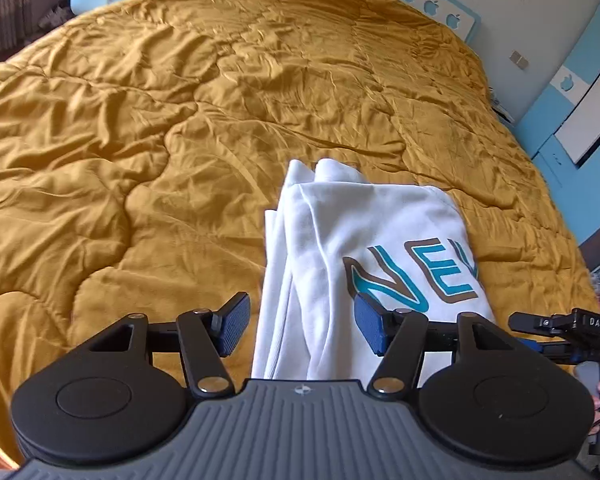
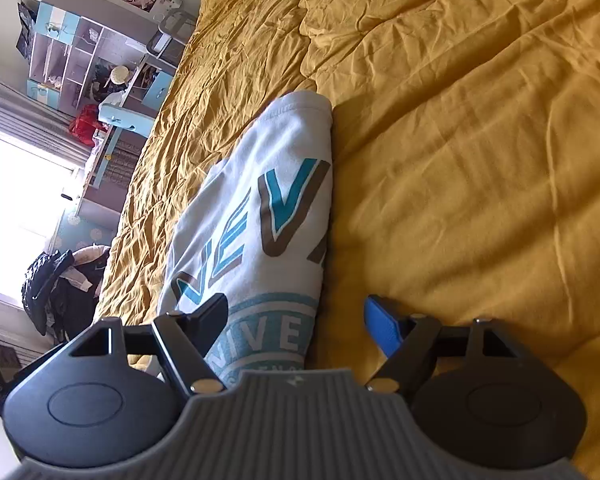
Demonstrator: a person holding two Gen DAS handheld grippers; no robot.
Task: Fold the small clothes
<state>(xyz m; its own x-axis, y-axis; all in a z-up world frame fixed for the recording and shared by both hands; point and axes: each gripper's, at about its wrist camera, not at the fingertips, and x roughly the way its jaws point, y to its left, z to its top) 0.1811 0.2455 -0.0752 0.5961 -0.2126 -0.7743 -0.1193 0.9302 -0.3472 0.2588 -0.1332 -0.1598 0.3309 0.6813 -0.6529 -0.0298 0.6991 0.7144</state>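
A white garment (image 1: 340, 240) with teal and brown lettering lies folded into a long narrow strip on the mustard quilt (image 1: 180, 120). My left gripper (image 1: 302, 324) is open just above its near end, the blue pads (image 1: 234, 326) spread to either side of the cloth. In the right wrist view the same garment (image 2: 260, 208) runs away from me. My right gripper (image 2: 300, 320) is open over its near end, where a round teal print shows. The right gripper also shows at the right edge of the left wrist view (image 1: 560, 328).
The quilt (image 2: 460, 160) covers a wide bed. A white and blue headboard (image 1: 440, 4) and blue cupboard (image 1: 572, 92) stand beyond it. Shelves (image 2: 80, 52), a bright window (image 2: 20, 200) and a chair heaped with dark clothes (image 2: 60, 292) stand beside the bed.
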